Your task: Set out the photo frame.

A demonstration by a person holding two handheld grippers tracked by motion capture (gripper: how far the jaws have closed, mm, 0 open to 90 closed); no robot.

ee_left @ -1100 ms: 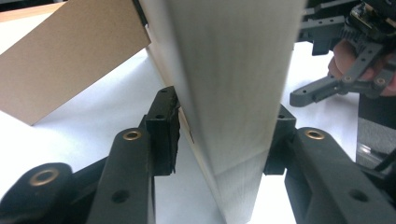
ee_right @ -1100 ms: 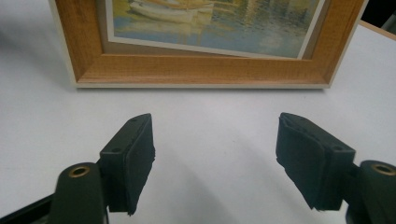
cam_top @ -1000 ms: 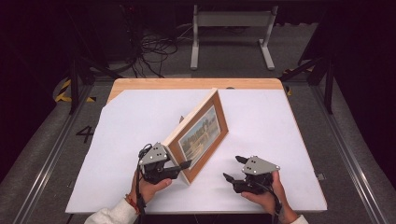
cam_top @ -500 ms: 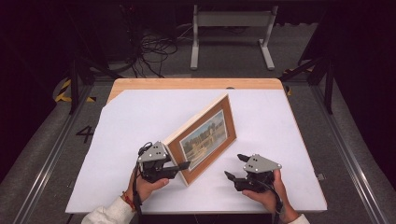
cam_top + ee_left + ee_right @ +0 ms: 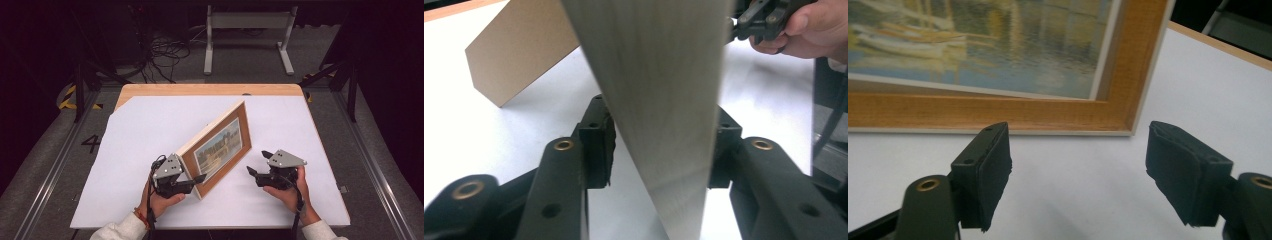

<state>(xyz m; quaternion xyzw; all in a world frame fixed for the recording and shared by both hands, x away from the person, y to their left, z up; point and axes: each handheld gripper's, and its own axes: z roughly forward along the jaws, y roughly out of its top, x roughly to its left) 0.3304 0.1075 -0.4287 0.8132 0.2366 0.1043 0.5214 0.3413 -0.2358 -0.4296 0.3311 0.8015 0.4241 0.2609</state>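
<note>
A wooden picture frame (image 5: 220, 145) holding a harbour painting stands upright and angled on the white table sheet (image 5: 140, 140). My left gripper (image 5: 200, 179) is shut on the frame's near lower corner. In the left gripper view, the frame's pale edge (image 5: 664, 100) runs between the pads, and its brown cardboard back stand (image 5: 519, 50) shows behind. To the frame's right, my right gripper (image 5: 256, 161) is open and a short way off. In the right gripper view, the frame's bottom rail (image 5: 998, 112) lies just beyond the spread jaws of the right gripper (image 5: 1078, 175).
The sheet covers a wooden tabletop (image 5: 210, 89), whose bare strip shows at the far edge. Cables (image 5: 165, 50) and a grey metal stand (image 5: 247, 22) sit on the dark floor beyond. The other hand and its gripper (image 5: 764, 17) appear at the top right of the left gripper view.
The left gripper has drawn the frame's near corner slightly right and toward the person, swinging the frame. The right gripper has shifted a little and stays open.
</note>
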